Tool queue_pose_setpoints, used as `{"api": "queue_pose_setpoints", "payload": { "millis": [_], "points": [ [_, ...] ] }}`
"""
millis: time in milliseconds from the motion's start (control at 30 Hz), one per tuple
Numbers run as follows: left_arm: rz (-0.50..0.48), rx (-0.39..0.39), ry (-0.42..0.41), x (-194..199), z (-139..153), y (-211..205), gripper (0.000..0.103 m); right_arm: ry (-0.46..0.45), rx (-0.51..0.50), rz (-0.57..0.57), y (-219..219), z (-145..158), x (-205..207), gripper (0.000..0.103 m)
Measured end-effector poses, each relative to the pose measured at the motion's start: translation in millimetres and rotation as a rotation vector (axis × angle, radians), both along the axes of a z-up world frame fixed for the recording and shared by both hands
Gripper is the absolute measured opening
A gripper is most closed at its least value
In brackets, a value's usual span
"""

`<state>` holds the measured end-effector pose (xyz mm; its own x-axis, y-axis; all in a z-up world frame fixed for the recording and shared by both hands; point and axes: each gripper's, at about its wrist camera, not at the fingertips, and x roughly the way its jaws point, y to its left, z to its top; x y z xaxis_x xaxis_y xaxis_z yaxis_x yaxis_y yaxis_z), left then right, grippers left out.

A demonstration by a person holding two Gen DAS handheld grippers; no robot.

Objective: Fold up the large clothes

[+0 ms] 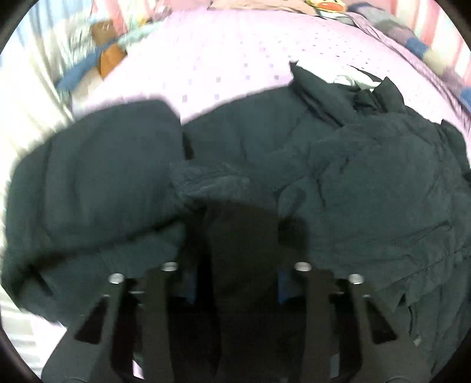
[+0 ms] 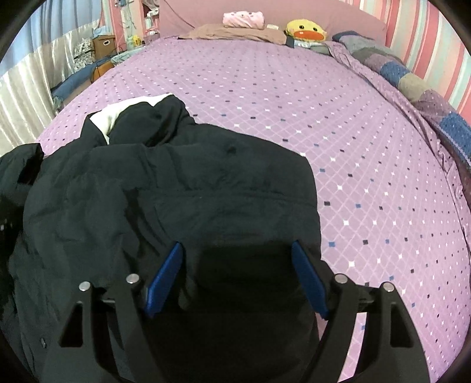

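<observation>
You are working over a wide bed covered in a lilac sheet printed with a diamond grid and small white, blue and dark squares; it fills most of your right wrist view and shows pale and blurred at the far side of your left wrist view. On its near left part lies the task's garment, a large dark navy jacket, matte and softly puffed, rumpled into broad folds with a stitched seam running across it. A pale lining shows at its far left edge in the right view.

Along the far right edge of the bed runs a patchwork quilt of blue, grey and purple blocks. At the headboard end lie a flat brown pillow, a folded pink cloth on top of it, and a round yellow duck plush just beside them. Only the right view shows these sharply. Far left, past the bed, stands a brown cardboard box; what it holds is hidden.

Your right gripper has its blue pads spread wide, with the jacket's near right edge lying between them, unpinched.

Your left gripper is buried in dark cloth; a fold of the jacket bunches right in front of it, and you cannot tell how its jaws stand. That view is motion-blurred.
</observation>
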<state>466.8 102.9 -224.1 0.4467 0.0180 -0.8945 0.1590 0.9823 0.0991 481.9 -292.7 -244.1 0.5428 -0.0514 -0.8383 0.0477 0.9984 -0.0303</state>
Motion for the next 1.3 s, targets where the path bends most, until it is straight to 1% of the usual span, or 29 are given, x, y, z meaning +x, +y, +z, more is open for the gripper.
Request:
{"api": "queue_pose_setpoints", "payload": {
  "millis": [33,67,100,167,200,267,300,333,367,400,467,567,600,633,667,700,767,833,933,1000,1033,1067,1100,1133,1167,1200,1267,1300],
  "points": [
    [-0.016,0.035,-0.03,6,7,-5,0.023,-0.009,0.002,0.002,1,2,-1,0.077],
    [-0.022,0.05,-0.054,9,14,-5,0.022,-0.017,0.005,0.005,3,4,-1,0.076],
    [-0.028,0.05,-0.063,15,20,-6,0.022,-0.023,0.007,0.008,5,5,0,0.077],
    [-0.022,0.023,-0.04,32,24,1,0.023,-0.028,-0.001,0.012,10,7,4,0.077],
    [-0.016,0.02,-0.025,40,19,-6,0.025,-0.017,-0.005,0.015,12,5,6,0.077],
    [-0.01,0.011,0.008,46,9,2,0.027,0.016,-0.028,0.021,16,-3,12,0.077],
    [-0.008,0.009,0.016,49,4,2,0.031,0.032,-0.049,0.026,19,-8,14,0.077],
    [0.0,0.006,0.014,49,0,2,0.037,0.039,-0.058,0.027,20,-11,14,0.077],
    [0.004,0.005,0.01,47,-2,4,0.039,0.046,-0.063,0.027,21,-14,15,0.078],
    [0.009,0.002,0.008,45,-3,5,0.044,0.053,-0.064,0.026,20,-16,15,0.078],
    [0.012,-0.007,0.004,39,0,10,0.046,0.064,-0.066,0.021,20,-15,14,0.078],
    [0.009,-0.003,-0.004,25,12,16,0.052,0.065,-0.075,0.034,27,-4,12,0.078],
    [0.009,0.006,-0.021,20,17,18,0.062,0.05,-0.076,0.045,33,3,10,0.078],
    [0.012,0.018,-0.053,11,28,25,0.075,0.04,-0.075,0.052,38,8,9,0.078],
    [0.017,0.025,-0.073,4,35,32,0.08,0.027,-0.064,0.066,45,14,9,0.078],
    [0.024,0.032,-0.095,-3,43,42,0.082,0.017,-0.048,0.08,53,20,9,0.078],
    [0.043,0.032,-0.119,-10,56,62,0.082,-0.005,-0.008,0.121,78,34,12,0.078],
    [0.085,0.034,-0.143,-20,67,92,0.087,-0.025,0.026,0.183,113,46,16,0.078],
    [0.171,0.048,-0.177,-45,80,156,0.093,-0.041,0.065,0.282,169,57,24,0.078],
    [0.223,0.052,-0.171,-48,78,190,0.093,-0.039,0.088,0.348,208,60,29,0.078],
    [0.241,0.055,-0.163,-37,74,204,0.093,-0.032,0.099,0.388,233,59,33,0.078],
    [0.257,0.061,-0.155,-39,71,218,0.093,-0.027,0.105,0.421,254,57,35,0.078],
    [0.265,0.061,-0.151,-41,67,226,0.095,-0.018,0.105,0.464,281,55,37,0.078],
    [0.267,0.042,-0.147,-44,63,240,0.098,-0.011,0.105,0.493,297,53,39,0.078],
    [0.271,0.037,-0.147,-51,63,252,0.098,-0.004,0.105,0.523,315,52,42,0.078],
    [0.284,0.046,-0.148,-54,59,260,0.098,0.006,0.097,0.559,338,47,44,0.078],
    [0.293,0.022,-0.152,-60,55,274,0.098,0.016,0.073,0.605,370,38,46,0.078],
    [0.304,0.025,-0.153,-60,51,276,0.097,0.023,0.064,0.619,380,35,47,0.078]
  ]
}}
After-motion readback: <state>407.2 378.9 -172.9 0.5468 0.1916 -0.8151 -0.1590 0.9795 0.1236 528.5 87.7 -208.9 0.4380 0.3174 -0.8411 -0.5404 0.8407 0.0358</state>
